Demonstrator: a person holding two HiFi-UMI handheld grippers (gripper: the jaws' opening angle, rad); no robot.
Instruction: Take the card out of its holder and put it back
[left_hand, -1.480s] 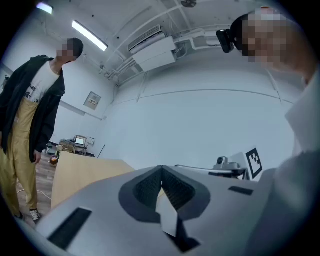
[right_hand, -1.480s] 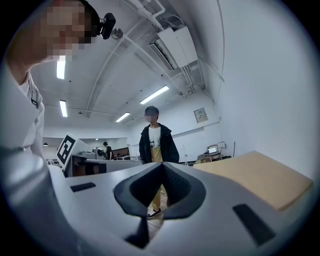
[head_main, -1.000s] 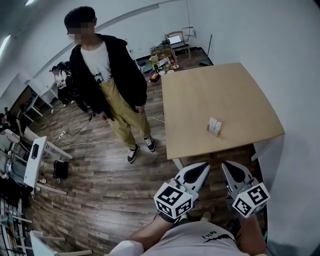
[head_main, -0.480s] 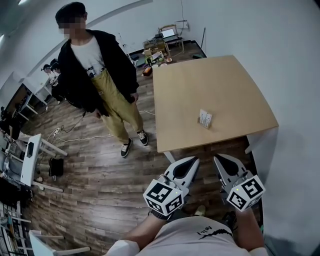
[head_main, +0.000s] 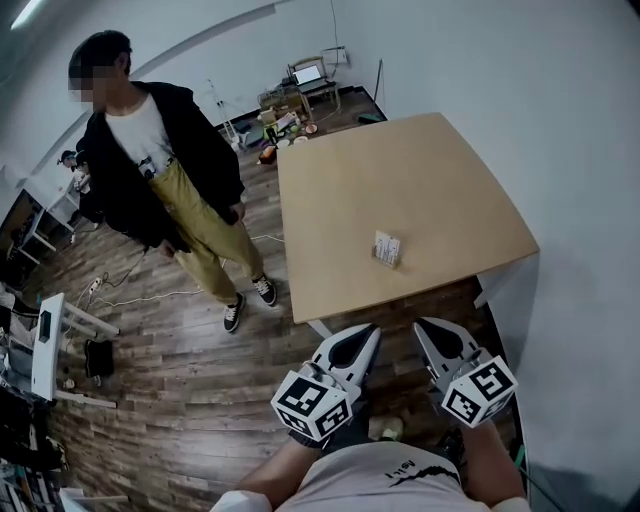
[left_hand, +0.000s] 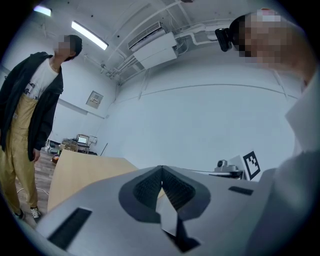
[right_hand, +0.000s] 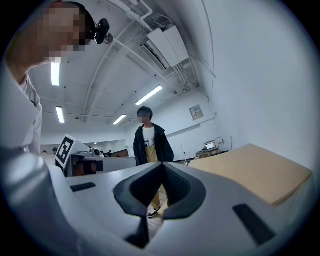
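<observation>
A small card holder with a white card (head_main: 386, 248) stands near the front edge of the light wooden table (head_main: 420, 180). Both grippers hang close to my body, below and short of that front edge, well apart from the holder. The left gripper (head_main: 367, 331) is shut, its jaws meeting at a point with nothing between them; it also shows in the left gripper view (left_hand: 161, 171). The right gripper (head_main: 422, 326) is shut and empty too, as seen in the right gripper view (right_hand: 161, 166). The holder does not show in either gripper view.
A person in a black jacket and yellow trousers (head_main: 165, 190) stands on the wooden floor left of the table. A white wall (head_main: 560, 150) runs along the table's right side. A white desk (head_main: 50, 345) stands far left, and cluttered furniture with a laptop (head_main: 305, 75) at the back.
The view has swung, so table, holder and standing person sit further left in the picture. Both grippers stay shut near my body, shifted slightly left with the view.
</observation>
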